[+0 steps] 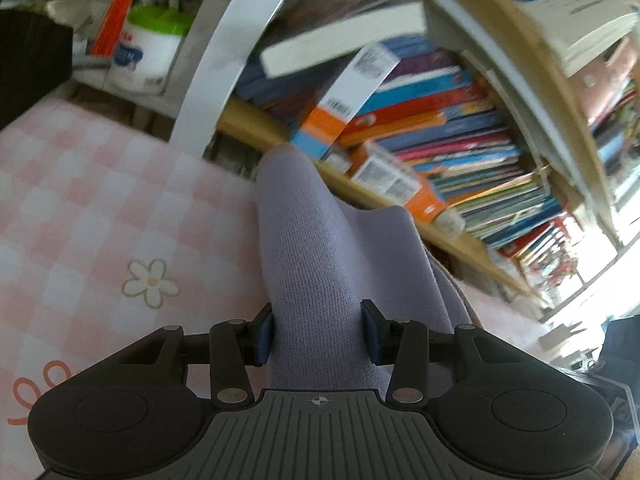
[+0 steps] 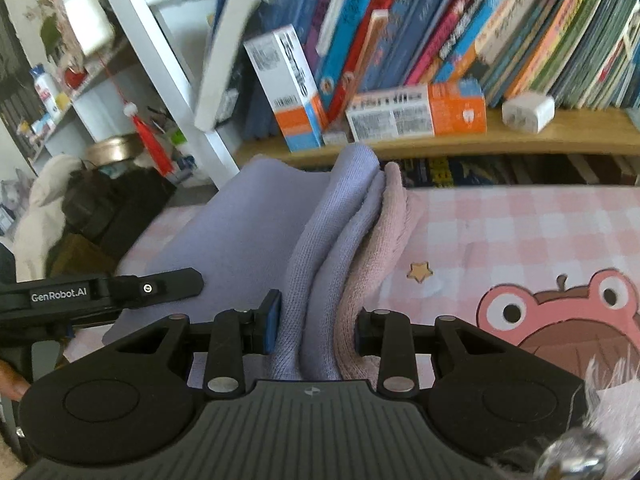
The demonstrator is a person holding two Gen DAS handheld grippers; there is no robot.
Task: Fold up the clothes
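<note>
Two black two-finger grippers, left gripper (image 1: 318,334) and right gripper (image 2: 316,330), each partly closed and pinching a bunched lavender knit garment (image 2: 256,232) with pink lining, held over a pink checked cartoon-print bedsheet (image 2: 500,232), wooden bookshelf (image 2: 520,136) of colourful books beyond.

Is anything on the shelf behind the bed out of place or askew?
Yes. An orange box lies flat in front of the books, and another box leans tilted instead of standing straight.
</note>
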